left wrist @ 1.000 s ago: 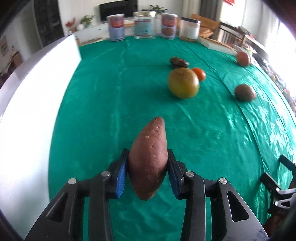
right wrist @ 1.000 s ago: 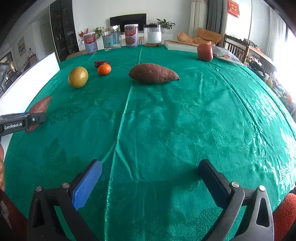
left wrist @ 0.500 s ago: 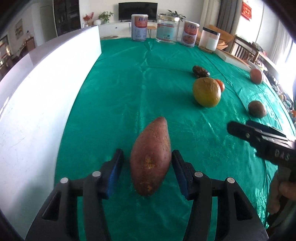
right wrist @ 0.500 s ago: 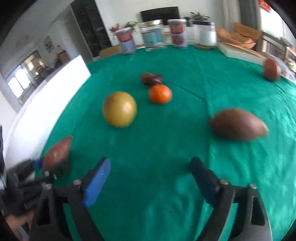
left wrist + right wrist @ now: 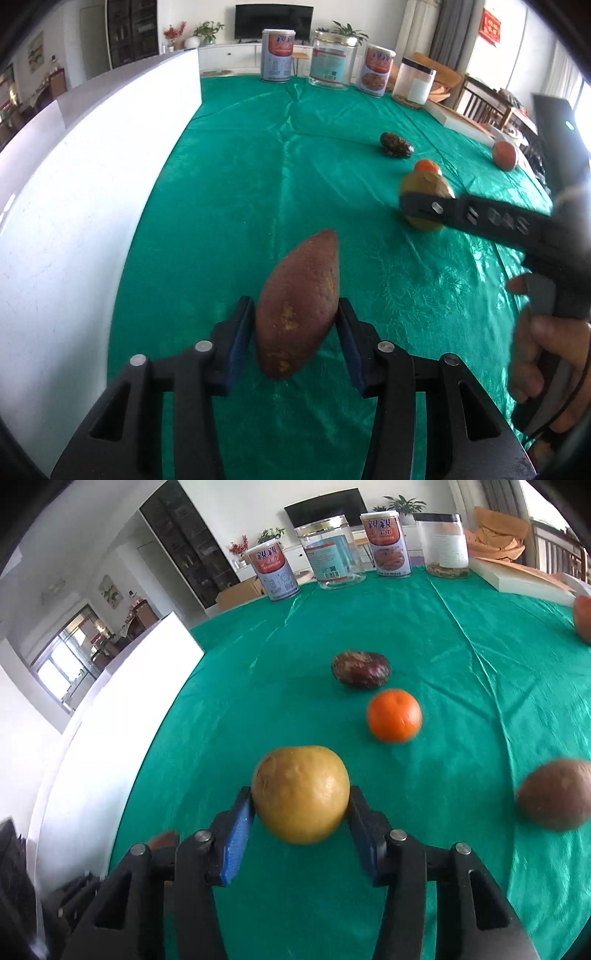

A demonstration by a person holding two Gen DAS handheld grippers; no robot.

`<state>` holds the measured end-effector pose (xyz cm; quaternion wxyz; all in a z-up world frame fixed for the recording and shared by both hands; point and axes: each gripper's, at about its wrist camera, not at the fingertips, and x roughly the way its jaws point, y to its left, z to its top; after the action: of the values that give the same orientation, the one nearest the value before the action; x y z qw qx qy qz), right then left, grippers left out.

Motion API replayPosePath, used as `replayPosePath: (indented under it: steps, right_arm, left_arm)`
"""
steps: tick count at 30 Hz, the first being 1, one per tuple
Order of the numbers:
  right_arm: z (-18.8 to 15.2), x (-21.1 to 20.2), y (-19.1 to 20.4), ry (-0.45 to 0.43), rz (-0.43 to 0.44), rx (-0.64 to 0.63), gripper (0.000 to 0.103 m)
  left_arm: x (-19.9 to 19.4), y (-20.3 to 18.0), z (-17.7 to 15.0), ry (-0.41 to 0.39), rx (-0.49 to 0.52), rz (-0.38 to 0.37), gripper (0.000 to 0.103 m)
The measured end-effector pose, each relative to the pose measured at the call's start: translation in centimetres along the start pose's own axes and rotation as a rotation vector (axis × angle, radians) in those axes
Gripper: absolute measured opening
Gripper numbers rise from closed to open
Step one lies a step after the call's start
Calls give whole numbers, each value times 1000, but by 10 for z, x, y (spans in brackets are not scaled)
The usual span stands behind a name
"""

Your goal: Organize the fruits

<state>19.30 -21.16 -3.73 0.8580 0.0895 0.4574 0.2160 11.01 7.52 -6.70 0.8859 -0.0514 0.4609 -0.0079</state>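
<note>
Two fruits sit between fingers at this moment. Farthest left from the yellow pear (image 5: 301, 794), near the white board (image 5: 74, 206), the left gripper (image 5: 295, 332) brackets a sweet potato (image 5: 299, 302) lying on the green cloth (image 5: 258, 166); its jaws stand slightly apart from the skin, so it is open rather than clamped. That root looks reddish-brown, tapered, with rough tan scabs. I judge it dense and stiff, best held across its thick middle.

The right gripper (image 5: 301, 812) has its blue pads against both flanks of the pear, though I cannot tell whether they press or only touch. The pear is dull yellow-green, round and speckled; likely heavy, smooth enough to slip, and bruisable, so a grip at its widest girth suits it.

Beyond the pear to the right lie an orange (image 5: 394, 715) and a dark wrinkled fruit (image 5: 361, 668); well right, a blurred brown fruit (image 5: 552, 794).
</note>
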Motion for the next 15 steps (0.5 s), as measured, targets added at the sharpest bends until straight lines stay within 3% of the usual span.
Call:
replayPosePath:
  steps: [8, 15]
  right_arm:
    - [-67, -78, -39, 55, -23, -70, 50]
    - [-70, -103, -43, 291, -184, -173, 50]
  left_arm:
    - [-8, -5, -13, -13, 17, -16, 46]
    - [-12, -5, -17, -14, 6, -32, 46]
